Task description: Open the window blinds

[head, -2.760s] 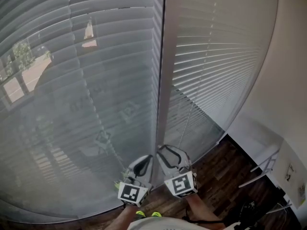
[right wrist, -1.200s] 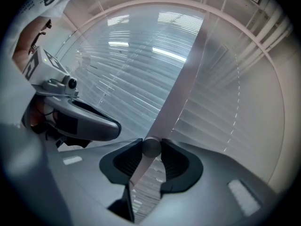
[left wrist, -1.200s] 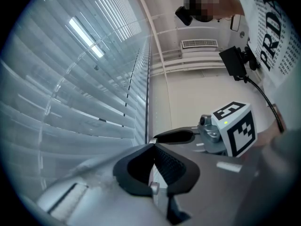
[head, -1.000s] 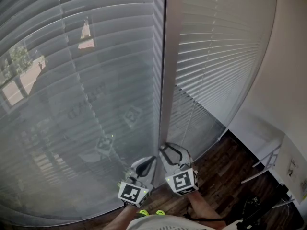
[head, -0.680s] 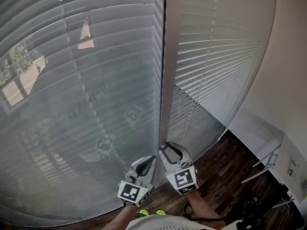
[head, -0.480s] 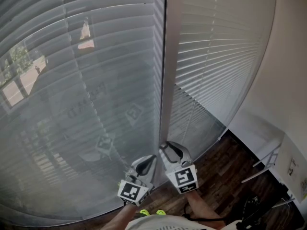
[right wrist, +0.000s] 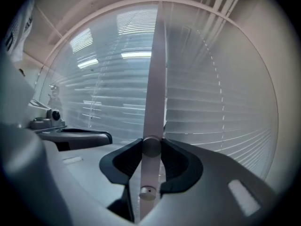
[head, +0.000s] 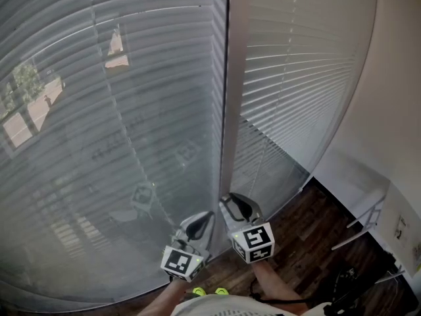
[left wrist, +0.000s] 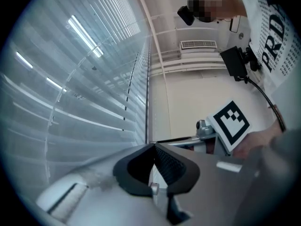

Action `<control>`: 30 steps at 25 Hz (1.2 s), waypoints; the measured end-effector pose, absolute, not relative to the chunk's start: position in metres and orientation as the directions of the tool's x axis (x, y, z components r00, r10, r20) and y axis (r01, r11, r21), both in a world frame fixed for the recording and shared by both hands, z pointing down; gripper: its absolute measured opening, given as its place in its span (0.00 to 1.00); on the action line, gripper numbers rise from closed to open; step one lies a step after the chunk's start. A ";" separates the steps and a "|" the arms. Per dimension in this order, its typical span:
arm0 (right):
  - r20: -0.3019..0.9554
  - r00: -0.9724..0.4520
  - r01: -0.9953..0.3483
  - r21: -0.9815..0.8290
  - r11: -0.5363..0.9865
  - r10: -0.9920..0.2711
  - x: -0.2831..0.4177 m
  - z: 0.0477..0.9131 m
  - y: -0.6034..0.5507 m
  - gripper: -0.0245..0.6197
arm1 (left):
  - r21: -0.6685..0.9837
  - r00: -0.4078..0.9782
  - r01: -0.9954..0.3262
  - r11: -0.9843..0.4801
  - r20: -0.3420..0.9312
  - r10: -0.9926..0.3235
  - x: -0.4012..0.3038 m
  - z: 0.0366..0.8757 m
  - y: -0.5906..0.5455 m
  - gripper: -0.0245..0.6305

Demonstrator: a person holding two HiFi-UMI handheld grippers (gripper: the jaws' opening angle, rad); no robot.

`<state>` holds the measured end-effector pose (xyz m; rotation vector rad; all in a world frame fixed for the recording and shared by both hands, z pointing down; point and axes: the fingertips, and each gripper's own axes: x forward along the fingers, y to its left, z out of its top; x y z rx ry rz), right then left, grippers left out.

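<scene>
Pale slatted blinds point(head: 131, 110) span the window; right gripper point(right wrist: 151, 147) clamps an upright rod point(right wrist: 154, 79), seemingly their wand. Left gripper point(left wrist: 154, 149), closed on nothing, sits just beside; wooden floor point(head: 309, 236) lies open rightward.

— How do the slats sit?
— Horizontal on both. The left blind point(head: 118, 143) is tilted enough to show the outdoors through it; the right blind point(head: 296, 78) looks solid white.
— And the wand?
— The pale wand point(right wrist: 153, 102) stands upright, pinched in the right claw point(right wrist: 151, 147).
</scene>
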<state>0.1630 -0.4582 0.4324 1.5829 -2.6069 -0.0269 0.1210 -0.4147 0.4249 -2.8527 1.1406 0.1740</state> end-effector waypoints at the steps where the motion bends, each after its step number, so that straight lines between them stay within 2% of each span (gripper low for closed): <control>1: 0.069 -0.460 -0.885 0.048 0.463 -0.885 0.163 0.433 -0.458 0.23 | -0.015 0.716 -0.694 -0.720 -0.125 -0.687 0.120 0.424 -0.415 0.03; 8: 0.064 -0.460 -0.887 -0.005 0.461 -0.885 0.164 0.433 -0.459 0.23 | -0.013 0.728 -0.679 -0.734 -0.134 -0.672 0.122 0.425 -0.413 0.03; 17: 0.066 -0.463 -0.884 0.043 0.466 -0.884 0.163 0.433 -0.459 0.23 | 0.002 0.725 -0.680 -0.734 -0.152 -0.672 0.120 0.419 -0.413 0.03; 22: 0.140 -0.471 -0.825 0.281 0.491 -0.871 0.161 0.437 -0.452 0.23 | -0.010 0.730 -0.677 -0.736 -0.139 -0.669 0.119 0.424 -0.412 0.03; 27: 0.172 -0.442 -0.686 0.567 0.455 -0.880 0.158 0.436 -0.448 0.24 | 0.004 0.720 -0.685 -0.728 -0.146 -0.678 0.118 0.420 -0.413 0.03; 30: 0.177 -0.423 -0.602 0.678 0.421 -0.889 0.155 0.435 -0.448 0.24 | 0.003 0.725 -0.678 -0.735 -0.162 -0.670 0.121 0.421 -0.413 0.03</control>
